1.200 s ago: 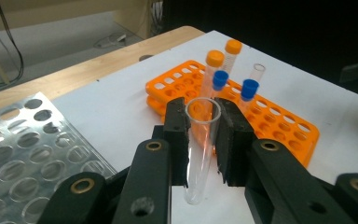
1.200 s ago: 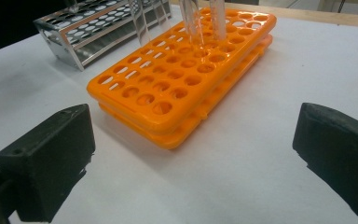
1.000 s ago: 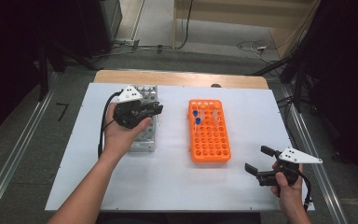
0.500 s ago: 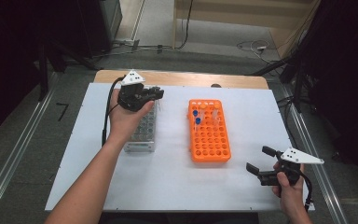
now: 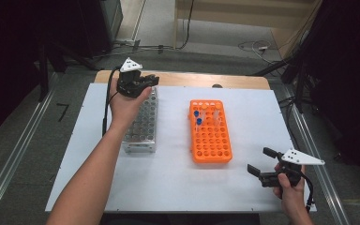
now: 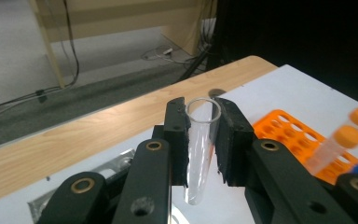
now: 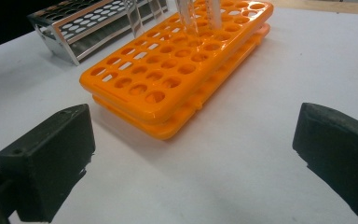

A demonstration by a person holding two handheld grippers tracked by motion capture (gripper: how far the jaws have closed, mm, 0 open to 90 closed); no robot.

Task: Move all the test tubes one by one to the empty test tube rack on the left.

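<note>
The left gripper [image 5: 146,83], jaws clamped on a clear, open-topped plastic test tube [image 6: 200,149], has moved from over the middle of the silver metal tube rack [image 5: 140,136] to above its far end, approx. at the table's far edge.

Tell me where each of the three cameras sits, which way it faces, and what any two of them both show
High view: above the person's side, facing forward and down on the table; both forearms, left gripper, right gripper.
Left gripper view: on the left gripper, facing along its jaws, shut on a clear tube, toward the table's wooden far edge.
Right gripper view: on the right gripper, low, facing between open jaws at the orange rack.
Shared: orange rack and metal rack, in the high and right gripper views.
</note>
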